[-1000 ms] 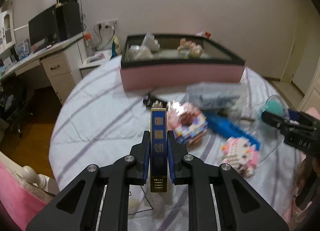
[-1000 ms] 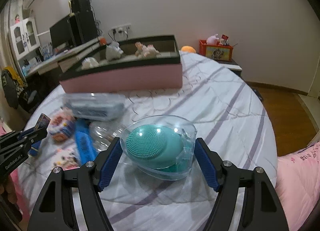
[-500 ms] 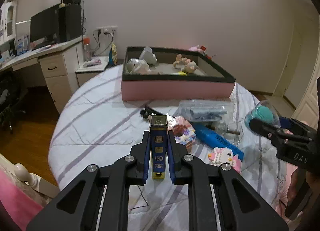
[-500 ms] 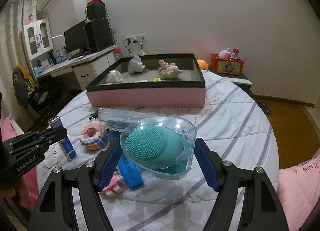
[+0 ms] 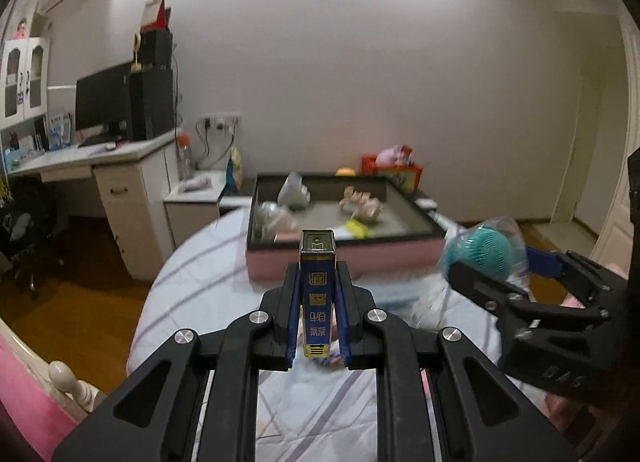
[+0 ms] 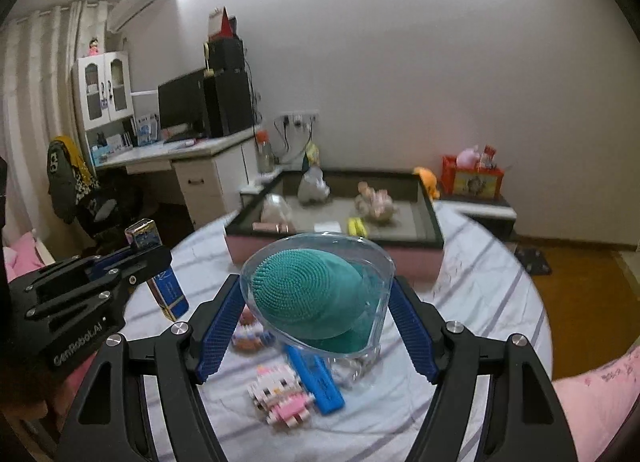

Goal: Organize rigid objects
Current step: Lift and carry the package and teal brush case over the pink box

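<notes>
Nearest me, the left gripper (image 5: 318,316) is clamped on a slim blue box (image 5: 317,290) and the right gripper (image 6: 316,316) grips a clear case with a teal brush (image 6: 316,298), both held above the bed (image 6: 480,290). Toys lie beneath on the bed's near edge. This looks like the carry step; next, each load needs lowering into the pink-sided tray (image 6: 428,258) at the far edge.

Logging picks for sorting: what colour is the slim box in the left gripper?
Dark blue with gold trim and characters: slim box, clearest in the left wrist view.
</notes>
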`<state>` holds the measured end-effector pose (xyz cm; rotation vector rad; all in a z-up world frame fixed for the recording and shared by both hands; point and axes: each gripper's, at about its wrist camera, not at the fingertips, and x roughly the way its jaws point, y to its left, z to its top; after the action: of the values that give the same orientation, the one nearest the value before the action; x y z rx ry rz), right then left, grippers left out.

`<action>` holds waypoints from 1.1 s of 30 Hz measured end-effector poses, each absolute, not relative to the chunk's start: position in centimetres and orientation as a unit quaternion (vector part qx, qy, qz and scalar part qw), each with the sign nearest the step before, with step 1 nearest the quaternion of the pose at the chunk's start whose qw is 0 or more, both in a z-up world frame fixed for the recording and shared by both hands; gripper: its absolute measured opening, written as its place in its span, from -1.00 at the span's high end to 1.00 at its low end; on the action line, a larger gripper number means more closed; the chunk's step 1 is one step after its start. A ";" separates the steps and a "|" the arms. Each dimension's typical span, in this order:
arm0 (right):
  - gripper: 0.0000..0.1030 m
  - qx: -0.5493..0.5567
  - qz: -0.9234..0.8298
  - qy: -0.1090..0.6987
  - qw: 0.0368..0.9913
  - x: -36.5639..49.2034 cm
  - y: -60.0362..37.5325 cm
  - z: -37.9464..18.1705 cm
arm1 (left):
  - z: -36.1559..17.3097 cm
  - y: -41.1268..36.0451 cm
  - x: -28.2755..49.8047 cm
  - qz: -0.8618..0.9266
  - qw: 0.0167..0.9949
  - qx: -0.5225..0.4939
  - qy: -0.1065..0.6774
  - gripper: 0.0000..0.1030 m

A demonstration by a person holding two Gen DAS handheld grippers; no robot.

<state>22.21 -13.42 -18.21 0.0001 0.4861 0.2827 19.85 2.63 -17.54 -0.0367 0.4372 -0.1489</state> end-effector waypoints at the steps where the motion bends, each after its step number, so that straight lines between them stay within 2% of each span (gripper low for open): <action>1: -0.45 -0.002 0.136 0.231 0.963 22.1 -13.3 -17.7 | -17.2 2.6 19.8 -0.074 0.974 -0.019 0.213 0.70; 9: -0.44 0.002 0.123 0.183 0.975 21.0 -13.4 -15.3 | -15.1 1.1 18.6 -0.070 0.981 0.003 0.182 0.70; 19: -0.44 0.007 0.122 0.174 0.977 20.8 -13.9 -14.6 | -14.1 0.0 18.1 -0.055 0.985 0.030 0.162 0.70; 33: -0.44 0.002 0.133 0.179 0.975 25.1 -13.3 -14.3 | -12.9 -0.6 23.3 -0.027 0.985 0.075 0.155 0.70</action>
<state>25.10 -13.30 -14.30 0.0038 0.3606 0.2674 23.35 -0.60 -12.87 0.1505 0.3123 -0.0535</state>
